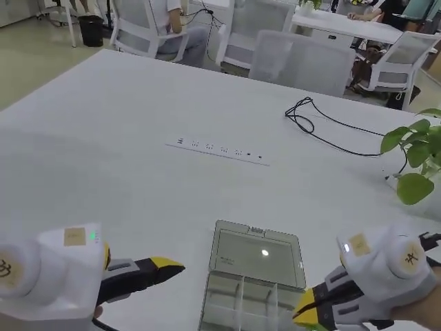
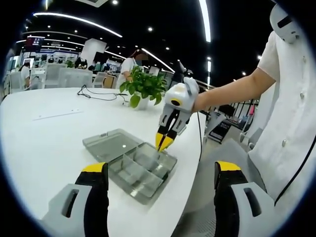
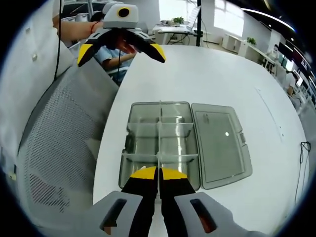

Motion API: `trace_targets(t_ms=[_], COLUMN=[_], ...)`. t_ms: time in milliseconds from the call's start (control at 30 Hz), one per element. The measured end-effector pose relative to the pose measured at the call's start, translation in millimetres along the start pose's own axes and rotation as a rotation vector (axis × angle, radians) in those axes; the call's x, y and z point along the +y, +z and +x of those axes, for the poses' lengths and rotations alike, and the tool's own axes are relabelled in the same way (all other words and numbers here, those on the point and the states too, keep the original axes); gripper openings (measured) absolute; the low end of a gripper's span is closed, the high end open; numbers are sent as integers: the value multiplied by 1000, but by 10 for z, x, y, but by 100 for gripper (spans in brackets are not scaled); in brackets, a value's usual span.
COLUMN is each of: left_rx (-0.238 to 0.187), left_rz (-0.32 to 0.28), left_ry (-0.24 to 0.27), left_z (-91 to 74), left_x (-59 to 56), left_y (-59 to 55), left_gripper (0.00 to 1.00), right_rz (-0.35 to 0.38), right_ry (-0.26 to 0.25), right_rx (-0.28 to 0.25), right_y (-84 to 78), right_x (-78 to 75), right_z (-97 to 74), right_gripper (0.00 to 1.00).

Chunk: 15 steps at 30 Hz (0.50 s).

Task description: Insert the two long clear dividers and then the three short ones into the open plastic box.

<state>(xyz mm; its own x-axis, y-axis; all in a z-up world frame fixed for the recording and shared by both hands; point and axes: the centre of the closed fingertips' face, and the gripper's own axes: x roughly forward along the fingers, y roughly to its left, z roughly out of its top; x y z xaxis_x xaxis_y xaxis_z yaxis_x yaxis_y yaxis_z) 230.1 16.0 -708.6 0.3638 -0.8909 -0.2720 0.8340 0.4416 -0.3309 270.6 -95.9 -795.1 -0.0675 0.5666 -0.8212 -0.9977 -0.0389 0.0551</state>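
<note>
The left gripper (image 3: pixel 121 52) hovers over the table (image 1: pixel 138 186) to the left of the box, its jaws spread wide and holding nothing. The clear box (image 3: pixel 136 143) lies near the table's front edge with its lid (image 3: pixel 217 143) flat open and short dividers (image 3: pixel 140 157) standing inside. The right gripper (image 3: pixel 158 174) has its jaws pinched almost together on the long middle divider (image 3: pixel 159 133).

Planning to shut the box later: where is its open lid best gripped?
Probably by the latch tab on the lid's free edge, coming from the side away from the box; the lid lies flat on the table, leaving little else to pinch.
</note>
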Motion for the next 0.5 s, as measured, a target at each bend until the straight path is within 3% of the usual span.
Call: trace_targets(t_ms=[333, 500], left_rx=[3, 1], left_rz=[1, 0], left_ry=[0, -1], left_z=[2, 4], left_x=[11, 10], left_y=[-4, -2], left_gripper=[90, 90], right_rz=[-35, -28], right_ry=[-14, -20], right_rx=[39, 31], right_y=[-72, -67], right_x=[-8, -6], right_z=[100, 92], right_gripper=[3, 3])
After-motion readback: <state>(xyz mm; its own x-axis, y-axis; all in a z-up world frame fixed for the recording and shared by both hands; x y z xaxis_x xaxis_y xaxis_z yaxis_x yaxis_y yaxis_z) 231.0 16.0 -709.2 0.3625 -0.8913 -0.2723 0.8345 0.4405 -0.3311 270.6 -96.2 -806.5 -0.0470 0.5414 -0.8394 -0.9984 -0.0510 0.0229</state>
